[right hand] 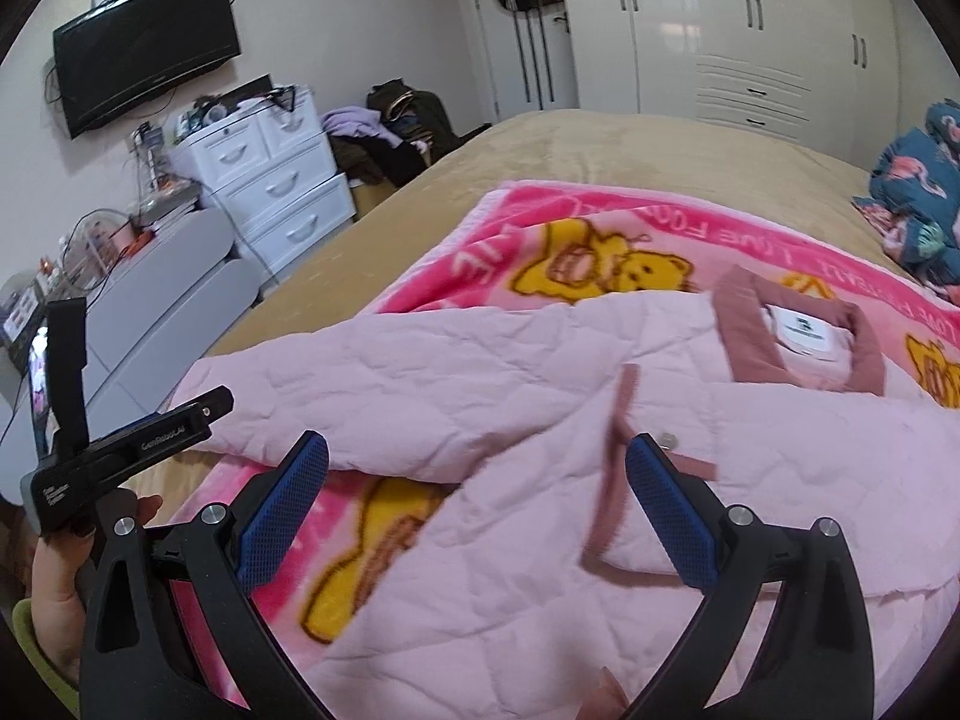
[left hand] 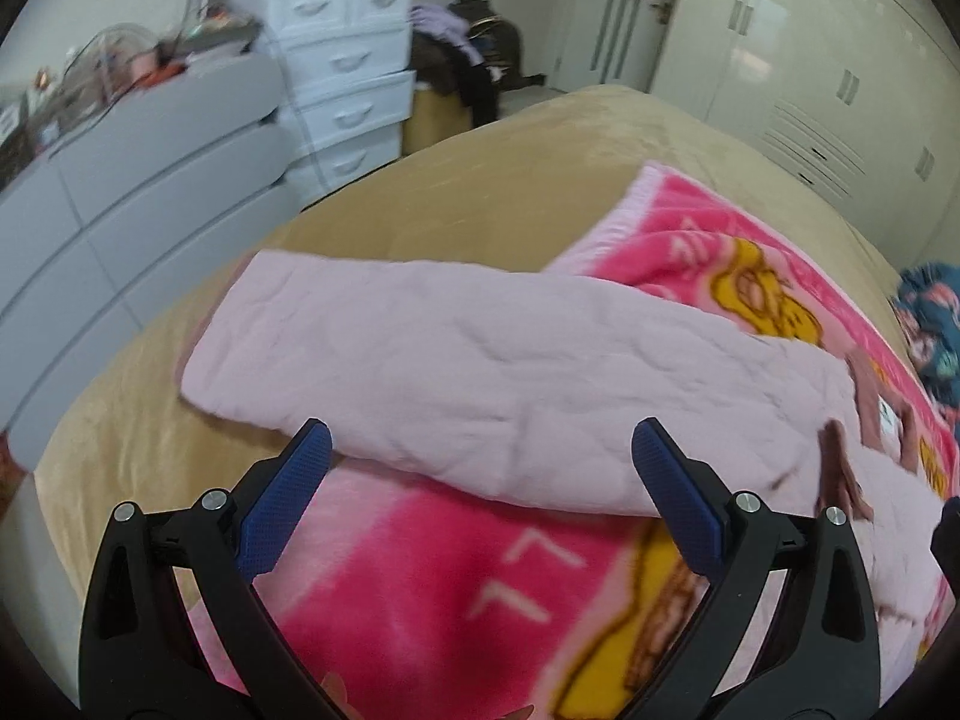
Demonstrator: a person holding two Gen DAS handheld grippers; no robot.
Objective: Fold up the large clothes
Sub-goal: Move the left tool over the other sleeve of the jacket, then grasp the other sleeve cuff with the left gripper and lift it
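1. Quilted pale pink jacket [right hand: 540, 396] lies on a bright pink bear-print blanket [right hand: 600, 240], which is spread over a tan bed cover [right hand: 570, 144]; all places below are told from the jacket.
2. Its collar [right hand: 798, 342], trimmed in dusty rose with a white label inside, lies at the jacket's far right part in the right wrist view, flat on the blanket.
3. One sleeve [left hand: 420, 336] stretches out to the jacket's left, its end lying past the blanket's edge on the tan cover.
4. Left gripper [left hand: 480, 480] hovers at the jacket's near edge, its blue-padded fingers [left hand: 288, 504] spread wide, with nothing between them; the sleeve's lower hem lies just beyond the tips.
5. Right gripper [right hand: 477, 480] hangs over the jacket's front panel, its jaws likewise spread wide and empty, with a rose-trimmed front edge [right hand: 612, 468] lying between the finger pads.
6. A hand [right hand: 54, 570] grips the other gripper's handle to the jacket's near left in the right wrist view.
7. Beyond the jacket's left, past the bed, stand a white drawer unit [right hand: 270, 186] and a grey dresser [left hand: 138, 210], with a black television [right hand: 144, 51] on the wall above.
8. White wardrobes [right hand: 750, 30] stand behind the jacket, and a dark blue flamingo-print bundle [right hand: 918, 198] lies to its far right on the bed.
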